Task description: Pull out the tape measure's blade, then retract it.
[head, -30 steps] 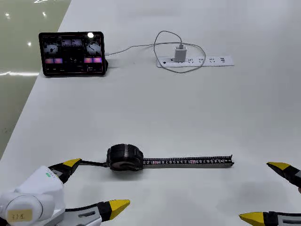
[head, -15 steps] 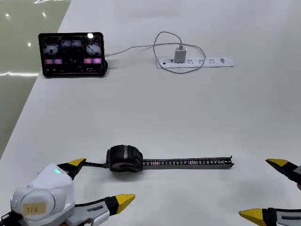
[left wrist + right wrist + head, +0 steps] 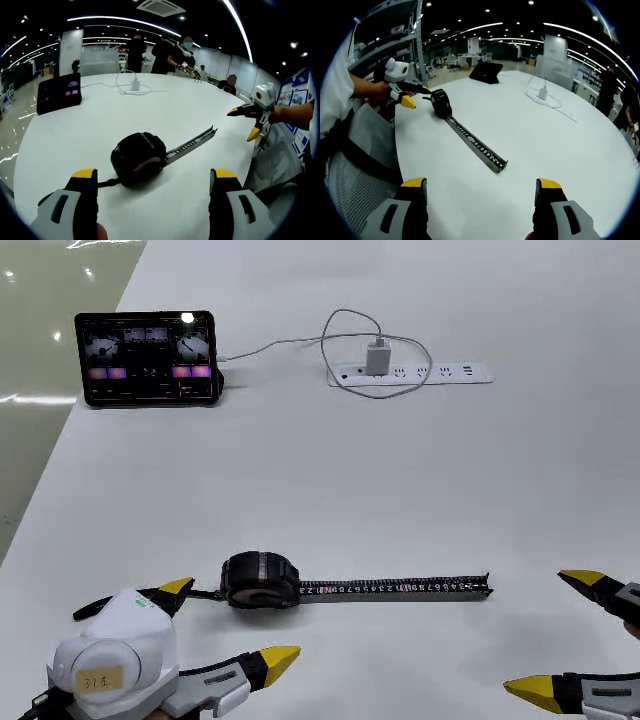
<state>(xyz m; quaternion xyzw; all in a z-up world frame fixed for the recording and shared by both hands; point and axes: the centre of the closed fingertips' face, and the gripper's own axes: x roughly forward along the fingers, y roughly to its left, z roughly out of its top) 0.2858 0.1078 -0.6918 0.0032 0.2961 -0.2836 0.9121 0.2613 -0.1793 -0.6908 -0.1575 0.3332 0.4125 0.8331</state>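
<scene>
A black tape measure lies on the white table, its blade pulled out to the right and lying flat. My left gripper is open just left of and in front of the case, its yellow tips apart and off the case. In the left gripper view the case lies between and beyond the jaws. My right gripper is open at the right, a short way past the blade's end hook. Nothing is held.
A tablet with a lit screen stands at the back left. A white power strip with a charger and looped cable lies at the back centre. People stand beyond the table's far end.
The left gripper has crept forward and right toward the tape case. The tape measure and blade lie as before. The right gripper has barely moved.
</scene>
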